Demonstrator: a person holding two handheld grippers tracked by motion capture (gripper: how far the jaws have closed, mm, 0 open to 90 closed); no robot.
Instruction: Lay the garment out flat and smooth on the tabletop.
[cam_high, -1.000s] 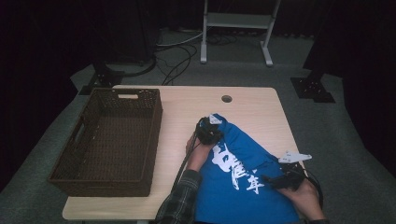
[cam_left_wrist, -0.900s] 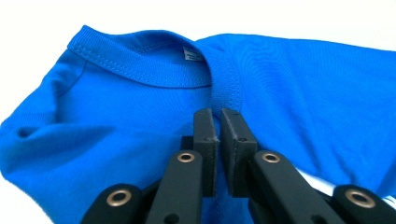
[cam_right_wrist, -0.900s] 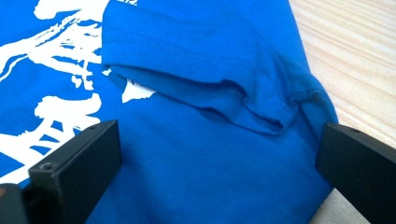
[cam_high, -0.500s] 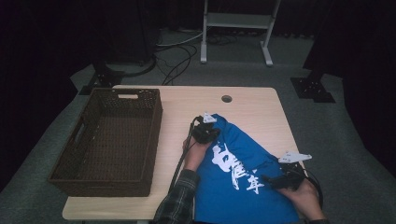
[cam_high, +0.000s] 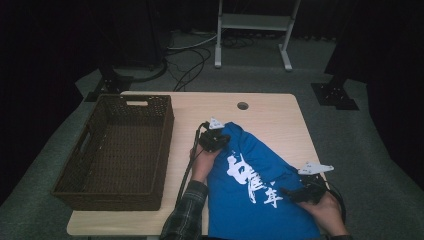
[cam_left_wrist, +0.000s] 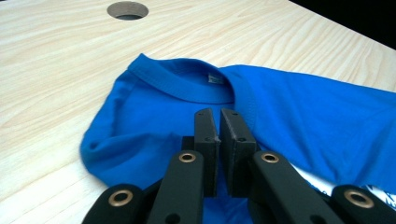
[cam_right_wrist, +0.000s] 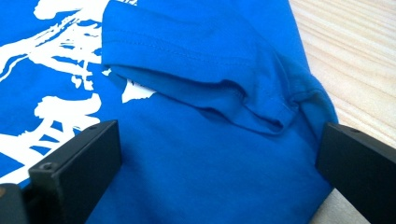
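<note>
One blue T-shirt (cam_high: 260, 185), one wicker basket (cam_high: 117, 150), two tools, left (cam_high: 216, 136) closed, right (cam_high: 295, 192) spread.

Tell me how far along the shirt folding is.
Early. One sleeve already lies folded over the blue T-shirt on the table. In hand: left gripper shut near the collar; right gripper open over that sleeve. Left: remaining folds; the basket holds nothing.
</note>
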